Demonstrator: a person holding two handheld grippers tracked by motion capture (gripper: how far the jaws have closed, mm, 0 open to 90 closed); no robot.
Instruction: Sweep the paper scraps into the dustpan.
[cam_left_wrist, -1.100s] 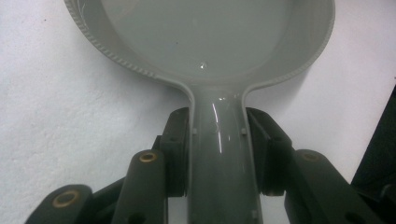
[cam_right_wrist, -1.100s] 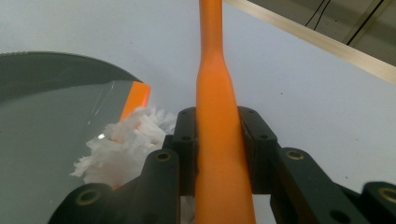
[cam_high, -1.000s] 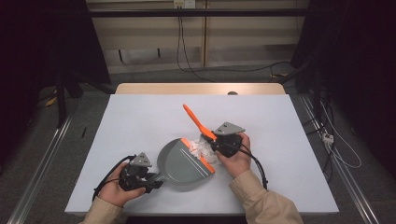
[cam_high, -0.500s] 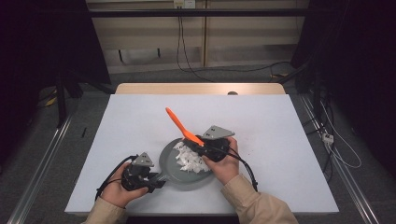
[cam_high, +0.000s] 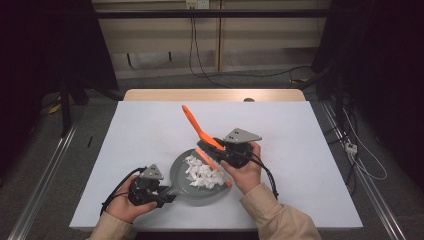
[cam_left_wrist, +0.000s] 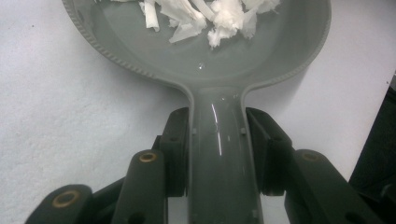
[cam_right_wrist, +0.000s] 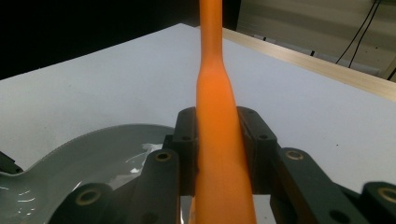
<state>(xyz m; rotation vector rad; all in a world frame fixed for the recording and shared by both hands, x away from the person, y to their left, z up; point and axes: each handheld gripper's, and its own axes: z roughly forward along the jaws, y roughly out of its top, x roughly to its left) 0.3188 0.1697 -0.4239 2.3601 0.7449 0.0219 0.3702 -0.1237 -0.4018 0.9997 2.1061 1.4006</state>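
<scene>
A grey pan lies on the white table near the front edge, with white shreds heaped in it. My left gripper is shut on the pan's handle, which runs between both jaws; the bowl and the shreds lie just ahead. My right gripper is shut on an orange spatula. Its handle slants up and to the left, and its blade reaches down over the pan's right side. The spatula's shaft stands pinched between the right jaws, with the pan below left.
The white table top stretches bare to the back and to both sides. A wooden strip borders its far edge, with a small dark knob on it. Metal rails run along both sides of the table, and cables lie on the floor behind.
The right gripper has swung the spatula to the left, over the pan. White shreds now lie in the pan, which looked bare a second ago. The left gripper has kept still.
</scene>
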